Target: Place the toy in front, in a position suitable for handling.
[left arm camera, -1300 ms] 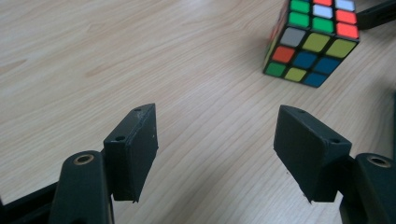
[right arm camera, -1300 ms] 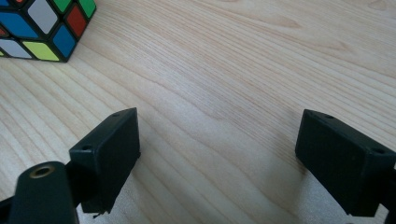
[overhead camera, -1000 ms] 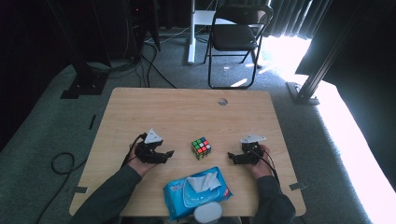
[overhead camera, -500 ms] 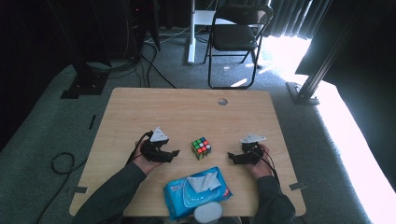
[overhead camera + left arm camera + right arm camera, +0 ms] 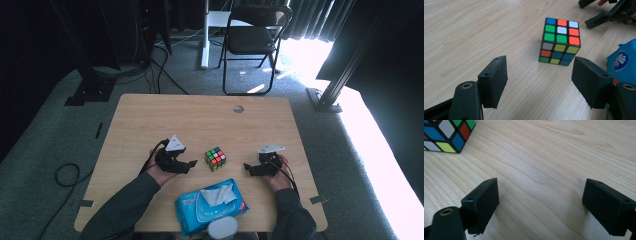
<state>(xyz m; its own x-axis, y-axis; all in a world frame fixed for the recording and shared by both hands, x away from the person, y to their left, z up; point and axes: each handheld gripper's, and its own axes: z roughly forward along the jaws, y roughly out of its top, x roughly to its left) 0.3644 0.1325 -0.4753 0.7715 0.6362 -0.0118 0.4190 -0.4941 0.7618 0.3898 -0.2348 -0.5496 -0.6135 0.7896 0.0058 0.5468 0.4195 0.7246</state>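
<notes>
Flanking cube (image 5: 215, 158), both hand-held grippers (L (image 5: 188, 165), R (image 5: 248, 168)) gape empty; wipes pack (image 5: 212, 206) nearby.

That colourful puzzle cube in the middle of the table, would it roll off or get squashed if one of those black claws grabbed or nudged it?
The puzzle cube sits flat on one face on the wooden table, so a nudge would probably slide it, not roll it. It looks like hard plastic, so likely stiff under a squeeze. Its glossy stickers might be a little slippery against the left gripper, whose jaws stand open.

Studio-like lab: black curtains (image 5: 320, 17) (aluminium frame (image 5: 345, 75)), cables (image 5: 165, 65).
</notes>
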